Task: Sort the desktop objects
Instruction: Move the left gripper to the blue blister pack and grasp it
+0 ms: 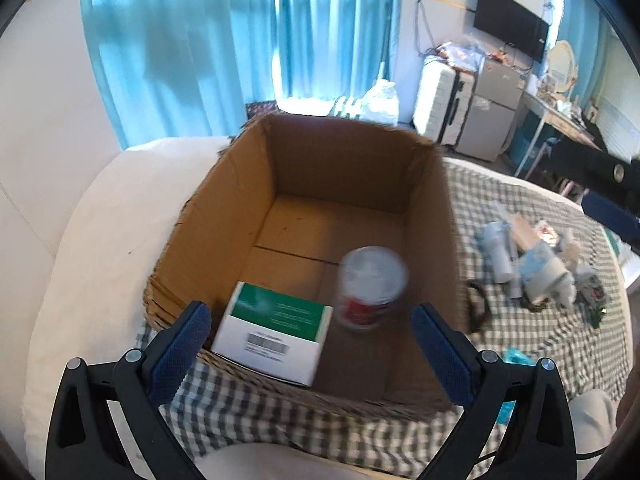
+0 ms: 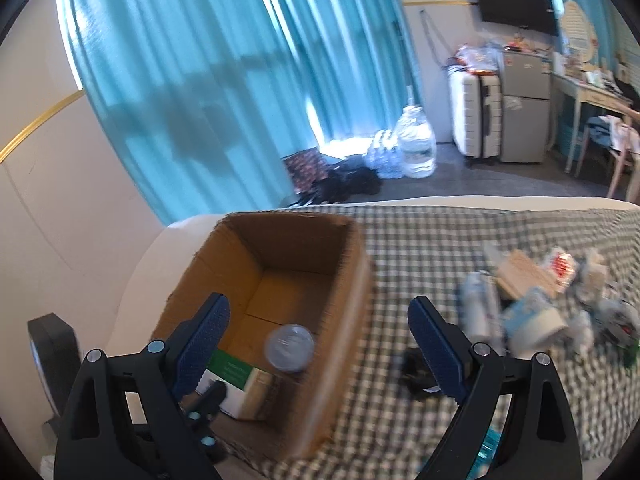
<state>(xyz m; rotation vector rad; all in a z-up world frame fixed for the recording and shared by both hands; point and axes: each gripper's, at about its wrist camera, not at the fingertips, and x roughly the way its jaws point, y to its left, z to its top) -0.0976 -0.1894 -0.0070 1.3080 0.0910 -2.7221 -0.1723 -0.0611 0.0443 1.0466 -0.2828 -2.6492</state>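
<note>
Filling the cardboard box (image 1: pixel 224 196): a green-and-white carton (image 1: pixel 276 332) and a can (image 1: pixel 370 290) sit inside. Both grippers, left gripper (image 1: pixel 312 334) and right gripper (image 2: pixel 318 336), are wide apart, holding nothing. Next, I think, grab something from the pile (image 2: pixel 532 304).

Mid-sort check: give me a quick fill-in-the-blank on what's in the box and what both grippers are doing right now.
1. The green-and-white carton lies inside the ____ box.
2. Next to the carton in the box is a blurred can with a ____ label.
3. The left gripper and the right gripper both have their jaws ____, holding nothing.
4. The unsorted pile rests on a ____ cloth.

Missing words: cardboard; red; open; checkered
</note>
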